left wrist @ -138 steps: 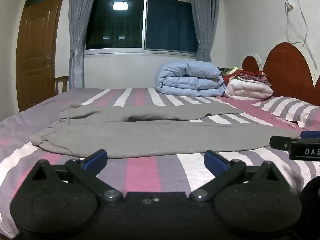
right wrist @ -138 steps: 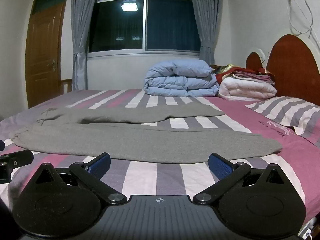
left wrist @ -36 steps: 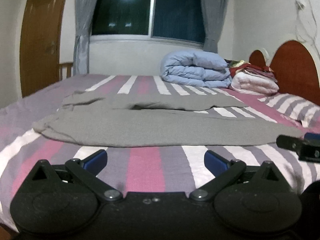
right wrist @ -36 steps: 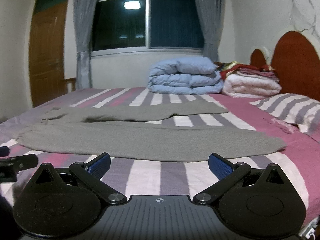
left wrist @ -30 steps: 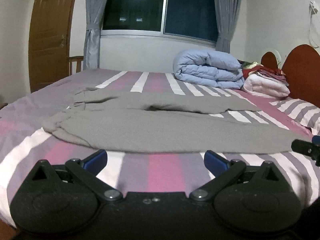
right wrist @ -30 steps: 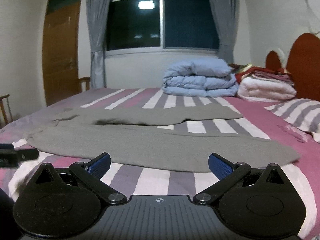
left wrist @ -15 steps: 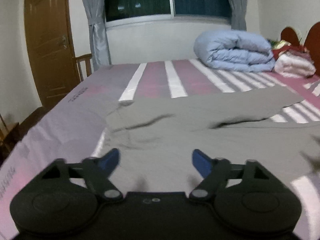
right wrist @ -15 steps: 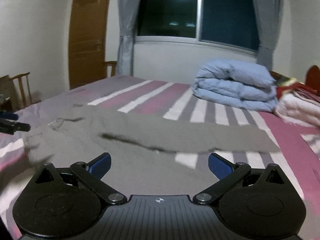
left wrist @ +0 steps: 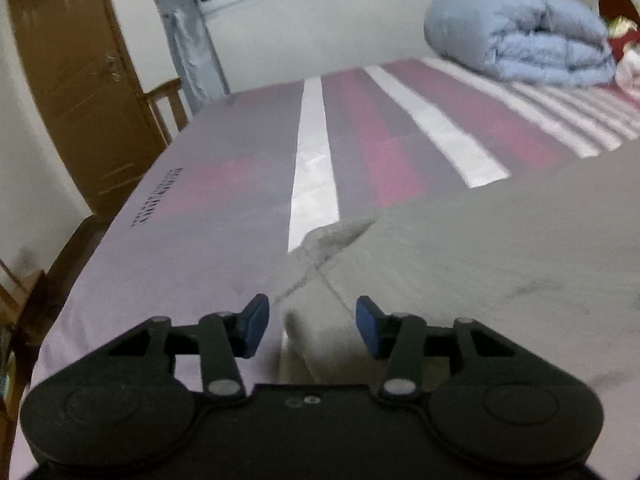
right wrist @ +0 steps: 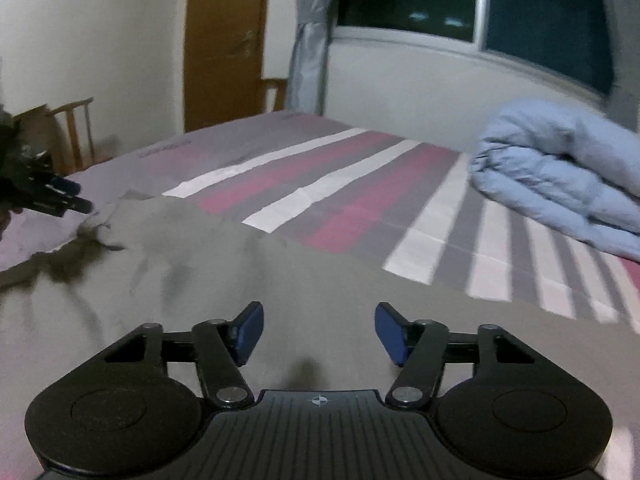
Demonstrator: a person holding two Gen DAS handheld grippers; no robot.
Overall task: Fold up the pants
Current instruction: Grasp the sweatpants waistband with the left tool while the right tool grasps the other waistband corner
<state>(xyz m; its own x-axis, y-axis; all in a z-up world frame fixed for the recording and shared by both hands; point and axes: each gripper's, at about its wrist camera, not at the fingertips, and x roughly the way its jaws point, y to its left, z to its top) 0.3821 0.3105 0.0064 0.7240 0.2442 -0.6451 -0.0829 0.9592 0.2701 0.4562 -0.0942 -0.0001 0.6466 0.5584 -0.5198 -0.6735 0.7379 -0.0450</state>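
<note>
Left wrist view shows the grey knit pants (left wrist: 500, 248) lying unfolded on the striped bed sheet (left wrist: 224, 200), from 12 to 3 o'clock of the closing, empty left gripper (left wrist: 312, 320); right gripper (right wrist: 318, 330) likewise closing, nothing pinched

Striped bedsheet (right wrist: 360, 184), rolled-up blue duvet (right wrist: 560, 168) toward the far right edge. Wooden door (right wrist: 224, 40), grey curtain (right wrist: 308, 32), dark window (right wrist: 540, 8) behind. Wooden chair (right wrist: 76, 128) off the left edge.

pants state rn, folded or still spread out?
Spread, not folded. The grey pants lie flat across the striped bed in a single layer, their edge rumpled near the left gripper, whose jaws are closing.
</note>
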